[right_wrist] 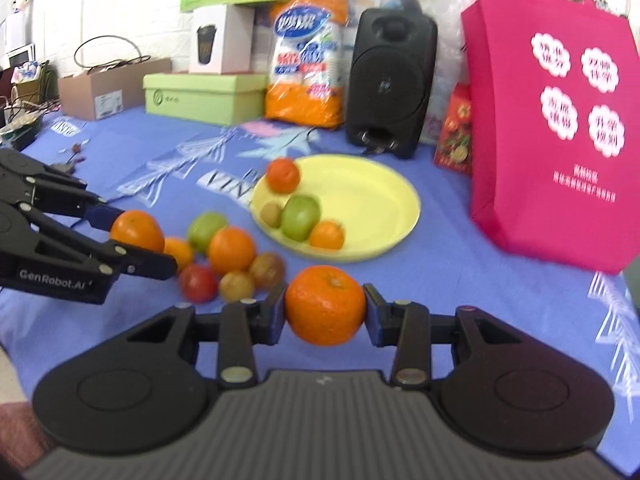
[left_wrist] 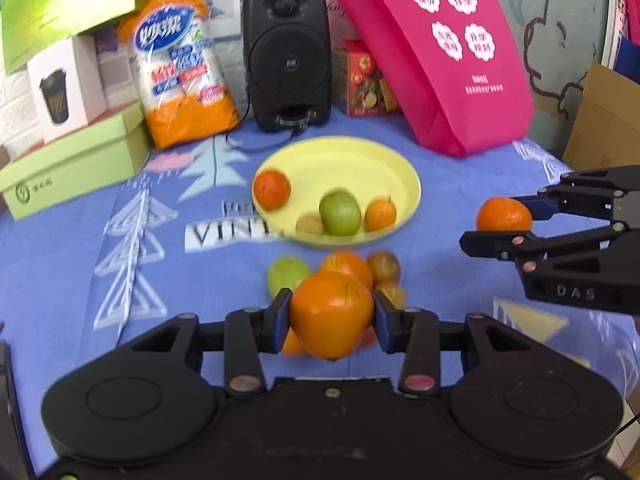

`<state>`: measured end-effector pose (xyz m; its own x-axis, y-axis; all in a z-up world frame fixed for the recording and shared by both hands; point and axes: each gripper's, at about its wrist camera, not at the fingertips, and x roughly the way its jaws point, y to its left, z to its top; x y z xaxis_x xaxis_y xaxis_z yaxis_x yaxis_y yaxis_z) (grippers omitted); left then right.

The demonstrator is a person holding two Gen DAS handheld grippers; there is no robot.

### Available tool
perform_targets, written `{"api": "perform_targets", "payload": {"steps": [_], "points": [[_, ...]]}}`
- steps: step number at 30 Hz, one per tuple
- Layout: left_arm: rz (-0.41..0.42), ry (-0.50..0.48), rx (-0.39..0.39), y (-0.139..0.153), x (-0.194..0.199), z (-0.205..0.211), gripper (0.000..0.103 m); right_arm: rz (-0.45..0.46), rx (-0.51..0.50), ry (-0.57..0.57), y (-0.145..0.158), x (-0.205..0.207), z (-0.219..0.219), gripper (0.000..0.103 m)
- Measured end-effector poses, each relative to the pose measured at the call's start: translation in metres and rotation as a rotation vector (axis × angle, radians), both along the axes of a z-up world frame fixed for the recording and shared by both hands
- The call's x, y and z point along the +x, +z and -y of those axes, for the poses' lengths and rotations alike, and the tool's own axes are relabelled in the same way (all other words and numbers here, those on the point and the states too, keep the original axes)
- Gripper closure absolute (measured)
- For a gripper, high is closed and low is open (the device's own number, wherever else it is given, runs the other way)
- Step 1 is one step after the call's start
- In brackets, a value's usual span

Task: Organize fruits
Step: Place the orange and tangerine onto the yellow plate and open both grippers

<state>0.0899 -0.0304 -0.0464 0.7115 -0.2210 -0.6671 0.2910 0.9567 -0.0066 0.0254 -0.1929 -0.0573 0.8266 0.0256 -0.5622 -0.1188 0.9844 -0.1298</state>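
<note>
My left gripper (left_wrist: pixel 331 316) is shut on an orange (left_wrist: pixel 331 313) and holds it above a pile of loose fruit (left_wrist: pixel 352 266) on the blue cloth. It also shows in the right wrist view (right_wrist: pixel 138 236), with its orange (right_wrist: pixel 137 230). My right gripper (right_wrist: pixel 325 308) is shut on a second orange (right_wrist: pixel 325 305), held above the cloth in front of the yellow plate (right_wrist: pixel 372 196). It shows at the right of the left wrist view (left_wrist: pixel 505 222). The plate (left_wrist: pixel 360 160) holds a red-orange tangerine (left_wrist: pixel 272 189), a green apple (left_wrist: pixel 340 213), a kiwi (left_wrist: pixel 309 225) and a small orange (left_wrist: pixel 380 214).
The pile (right_wrist: pixel 232 256) has a green apple, oranges, a red fruit and brown kiwis. Behind the plate stand a black speaker (left_wrist: pixel 286 56), a pink bag (left_wrist: pixel 440 52), an orange-white packet (left_wrist: pixel 182 68), a red carton (left_wrist: pixel 366 78) and a green box (left_wrist: pixel 76 164).
</note>
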Motion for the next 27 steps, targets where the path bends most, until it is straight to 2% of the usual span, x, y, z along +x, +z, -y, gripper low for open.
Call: {"api": "perform_targets", "payload": {"steps": [6,11,16,21,23,25,27], "points": [[0.021,0.001,0.004,0.015,0.049,0.012,0.062,0.035,-0.008,-0.001,0.015,0.029,0.009,0.065],[0.01,0.018,-0.012,0.017,0.103,0.018,0.062,0.037,0.024,-0.02,0.017,0.06,0.02,0.065],[-0.045,0.042,-0.032,0.005,0.164,0.029,0.062,0.0,0.058,-0.042,0.007,0.098,0.032,0.065],[-0.088,0.042,0.01,-0.017,0.204,0.047,0.061,-0.056,0.084,-0.052,-0.011,0.13,0.04,0.065],[-0.087,0.057,0.01,-0.021,0.21,0.047,0.054,-0.07,0.095,-0.049,-0.015,0.137,0.041,0.065],[-0.074,0.066,0.0,-0.019,0.211,0.046,0.035,-0.077,0.098,-0.045,-0.018,0.142,0.041,0.064],[-0.057,0.074,0.0,-0.016,0.208,0.042,0.032,-0.077,0.092,-0.045,-0.02,0.144,0.039,0.057]]}}
